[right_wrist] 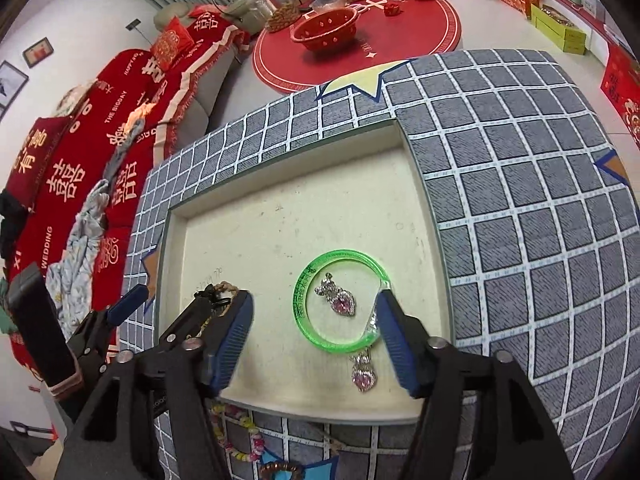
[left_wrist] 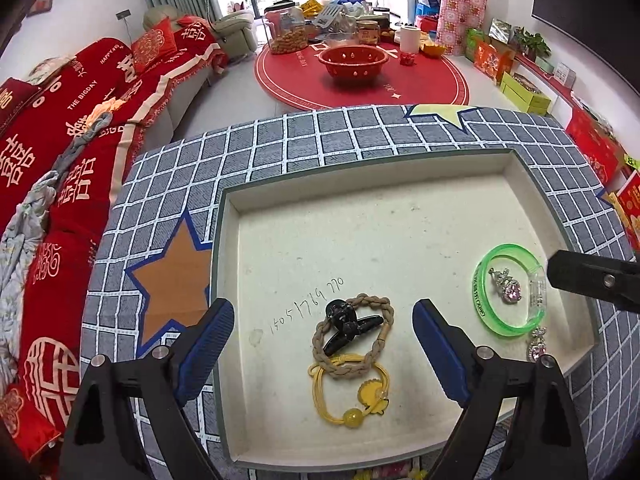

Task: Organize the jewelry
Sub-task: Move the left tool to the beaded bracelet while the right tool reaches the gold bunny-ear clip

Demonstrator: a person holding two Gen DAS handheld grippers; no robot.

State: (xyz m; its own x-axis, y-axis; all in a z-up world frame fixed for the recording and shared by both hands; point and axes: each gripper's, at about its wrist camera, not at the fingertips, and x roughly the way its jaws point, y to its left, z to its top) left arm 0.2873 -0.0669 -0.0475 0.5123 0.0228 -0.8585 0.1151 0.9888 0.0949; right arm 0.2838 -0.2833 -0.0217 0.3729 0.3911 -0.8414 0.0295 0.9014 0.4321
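Now both grippers are hovering released over the jewelry tray (left_wrist: 400,184).

Left gripper (left_wrist: 324,344) is gaping empty around the black hair claw (left_wrist: 348,326), which is lying on the braided tan hair tie (left_wrist: 352,336), long axis running 8 to 2 o'clock. Right gripper (right_wrist: 314,336) is straddling the green bangle (right_wrist: 340,300), with one pink heart earring (right_wrist: 340,300) inside it and another (right_wrist: 364,372) at 6 o'clock; the tray's right wall is sitting near, with open floor toward 12.
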